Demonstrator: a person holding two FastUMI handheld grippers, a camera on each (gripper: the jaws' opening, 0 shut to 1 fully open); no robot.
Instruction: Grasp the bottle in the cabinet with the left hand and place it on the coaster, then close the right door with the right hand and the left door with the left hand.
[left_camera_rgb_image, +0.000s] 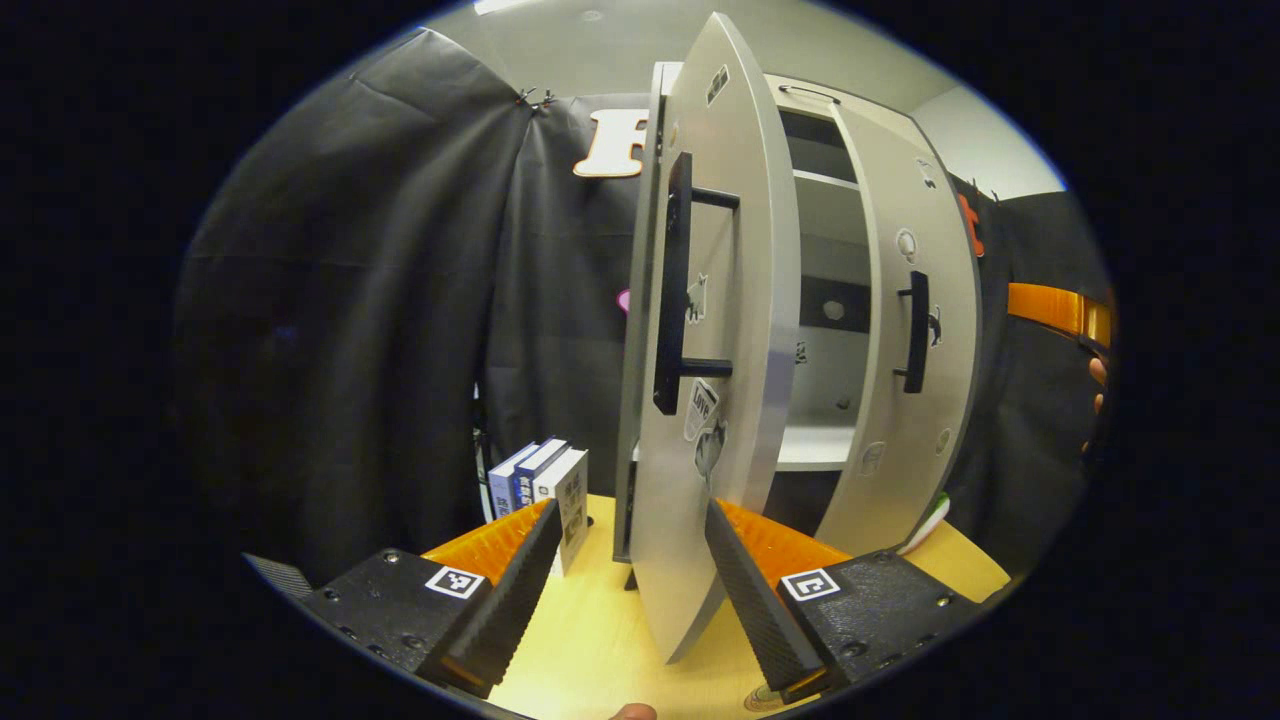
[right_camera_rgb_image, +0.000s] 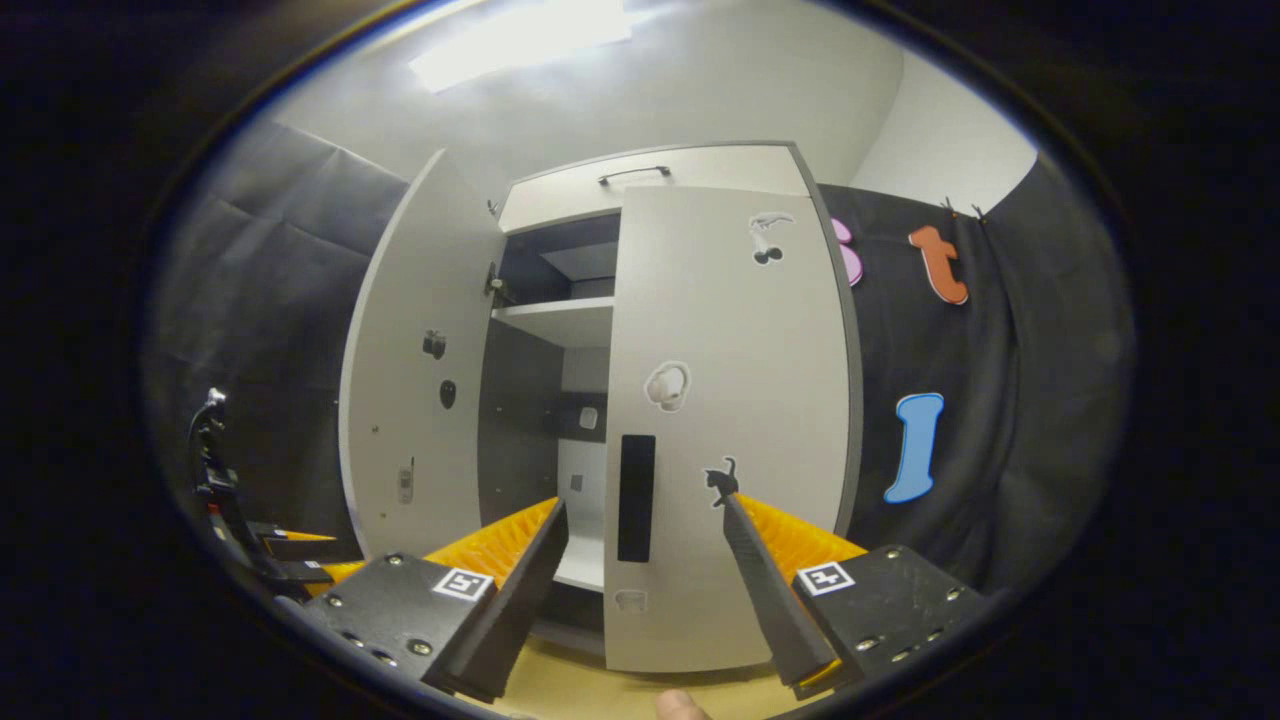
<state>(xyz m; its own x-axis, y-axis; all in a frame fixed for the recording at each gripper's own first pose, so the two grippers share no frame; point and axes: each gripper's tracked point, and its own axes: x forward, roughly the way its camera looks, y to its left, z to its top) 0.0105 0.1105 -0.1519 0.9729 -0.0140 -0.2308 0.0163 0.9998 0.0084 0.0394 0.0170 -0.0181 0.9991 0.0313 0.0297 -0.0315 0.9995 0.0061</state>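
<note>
At the cabinet front, the right gripper (right_camera_rgb_image: 640, 590), jaws wide and empty, should push the right door (right_camera_rgb_image: 725, 430) squarely shut; the left gripper (left_camera_rgb_image: 632, 590) likewise gapes empty.

Cabinet (right_camera_rgb_image: 650, 190): pale grey, upright on the table. Right door (right_camera_rgb_image: 730, 420) nearly closed. Left door (left_camera_rgb_image: 720, 330) swung wide open, black bar handle (left_camera_rgb_image: 675, 285) facing outward.

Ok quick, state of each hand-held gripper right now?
Left hand-held gripper: open, holding nothing, left door edge between its fingers.
Right hand-held gripper: open, empty, facing right door.
</note>
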